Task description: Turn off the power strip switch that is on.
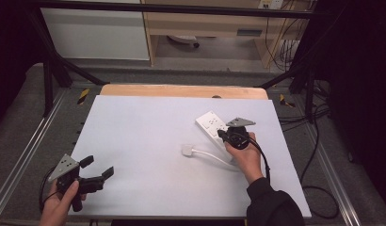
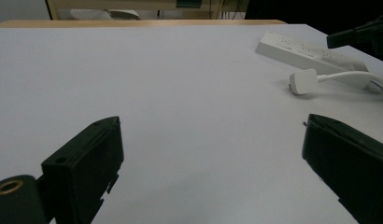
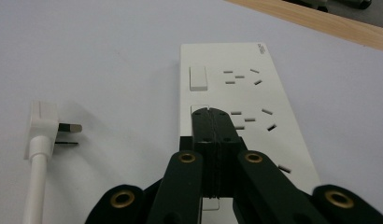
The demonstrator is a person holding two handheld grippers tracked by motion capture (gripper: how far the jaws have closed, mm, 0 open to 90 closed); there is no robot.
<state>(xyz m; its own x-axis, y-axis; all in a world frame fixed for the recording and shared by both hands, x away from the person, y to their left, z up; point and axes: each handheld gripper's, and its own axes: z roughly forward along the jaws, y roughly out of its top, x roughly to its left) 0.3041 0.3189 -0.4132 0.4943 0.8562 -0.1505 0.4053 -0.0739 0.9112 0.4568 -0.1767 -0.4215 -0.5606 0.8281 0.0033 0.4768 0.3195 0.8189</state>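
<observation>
High view: power strip (image 1: pixel 211 124) near desk (image 1: pixel 134 141) right edge, right gripper (image 1: pixel 222 135) upon it, plug (image 1: pixel 187 150) loose. Left gripper view: left gripper (image 2: pixel 213 154) released, idle. Right gripper view: jaws clenched empty, pressing second switch (image 3: pixel 199 110); first switch (image 3: pixel 197 77) left untouched.

The only lettering in sight is a small grey mark printed at the far corner of the white power strip (image 3: pixel 241 116), on its top face beyond the last group of socket slots; in the right gripper view it is too small and blurred to make out, and nothing else near the strip bears any readable text
</observation>
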